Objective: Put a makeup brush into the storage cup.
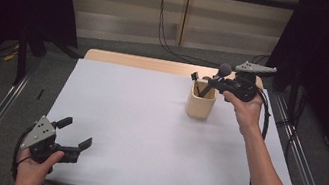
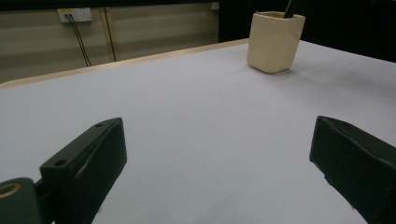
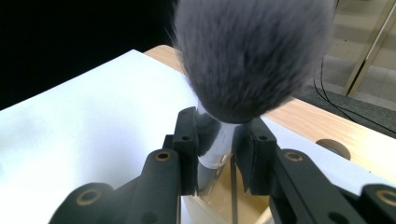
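Right gripper (image 1: 210, 83) is hovering over the cup (image 1: 200, 104) at the far right of the table (image 1: 145, 135). Its jaws are closing on a brush (image 3: 219, 140), pressing the shiny metal collar just under the bristles from both sides; the pads are touching the collar in the right gripper view. The grey bristle head is standing above the jaws there, blurred and close to the lens. In the high view the brush (image 1: 219, 75) is tilting, head up and toward the far right, with the handle running down into the cup mouth. Whether the handle tip is resting on the cup bottom cannot be told.

The cup is standing upright on the white sheet, near the far edge, well apart from the left gripper (image 1: 75, 134). A second dark, thin item is sticking out of the cup at its far left corner; too small to identify.

Left gripper is sitting at the near left corner of the table, held low by the left hand (image 1: 33, 169). Its jaws are standing wide apart with nothing between them; in the left gripper view bare sheet is showing between the two black jaws, and the cup (image 2: 274, 42) is appearing far off at upper right.

The right hand (image 1: 246, 111) is gripping its tool just beside the cup, forearm coming in from the lower right.
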The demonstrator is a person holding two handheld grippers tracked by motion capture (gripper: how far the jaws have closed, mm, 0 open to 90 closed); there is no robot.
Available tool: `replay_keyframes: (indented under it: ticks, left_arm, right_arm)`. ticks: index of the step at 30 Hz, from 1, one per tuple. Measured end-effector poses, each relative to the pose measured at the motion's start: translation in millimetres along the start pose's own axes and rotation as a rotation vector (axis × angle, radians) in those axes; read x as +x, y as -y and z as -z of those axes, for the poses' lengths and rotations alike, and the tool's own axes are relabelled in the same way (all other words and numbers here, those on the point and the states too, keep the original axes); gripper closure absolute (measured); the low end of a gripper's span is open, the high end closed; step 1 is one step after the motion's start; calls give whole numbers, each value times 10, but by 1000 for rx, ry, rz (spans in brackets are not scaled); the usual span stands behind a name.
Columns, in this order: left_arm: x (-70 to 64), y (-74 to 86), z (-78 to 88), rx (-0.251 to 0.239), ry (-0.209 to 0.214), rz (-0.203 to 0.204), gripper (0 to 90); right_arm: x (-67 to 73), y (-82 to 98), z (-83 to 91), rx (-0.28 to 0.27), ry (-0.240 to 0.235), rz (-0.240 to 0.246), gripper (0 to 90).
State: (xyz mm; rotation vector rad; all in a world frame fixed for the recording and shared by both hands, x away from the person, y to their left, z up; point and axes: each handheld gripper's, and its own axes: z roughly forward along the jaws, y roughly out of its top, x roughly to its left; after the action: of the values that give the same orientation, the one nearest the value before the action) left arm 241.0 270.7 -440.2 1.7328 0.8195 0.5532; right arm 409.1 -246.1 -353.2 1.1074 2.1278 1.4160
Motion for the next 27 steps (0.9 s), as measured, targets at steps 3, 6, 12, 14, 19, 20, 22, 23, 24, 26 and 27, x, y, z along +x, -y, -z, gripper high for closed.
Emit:
replay_keyframes:
  ticks: [3, 6, 12, 14, 19, 20, 22, 23, 24, 26, 27]
  left_arm:
    - [1, -1, 1, -1, 0, 0, 38]
    - [1, 1, 0, 2, 1, -1, 38]
    - [4, 1, -1, 1, 2, 1, 38]
    - [7, 1, 1, 1, 0, -2, 38]
    - [7, 2, -4, 1, -1, -1, 38]
    - [6, 2, -5, 2, 0, 1, 38]
    - [4, 3, -9, 8, -2, -4, 38]
    - [6, 5, -12, 12, 4, -4, 38]
    - [5, 6, -13, 14, 3, -3, 38]
    - [5, 3, -13, 11, 2, -2, 38]
    - [6, 4, -12, 12, 3, -2, 38]
  right_arm:
    - [-19, 19, -26, 5, 5, -5, 720]
    - [-25, 33, -59, 18, 16, 1, 720]
    - [-38, 59, -115, 23, 23, 3, 720]
    - [-46, 76, -135, 25, 23, 0, 720]
    - [-61, 123, -172, 32, 27, -2, 720]
    - [-62, 135, -179, 34, 27, -5, 719]
    - [-66, 157, -190, 36, 23, -6, 719]
    - [-66, 168, -195, 39, 24, -3, 719]
    - [-65, 179, -198, 40, 26, -1, 719]
    - [-68, 203, -211, 38, 24, 1, 719]
    - [-67, 214, -211, 45, 25, -4, 719]
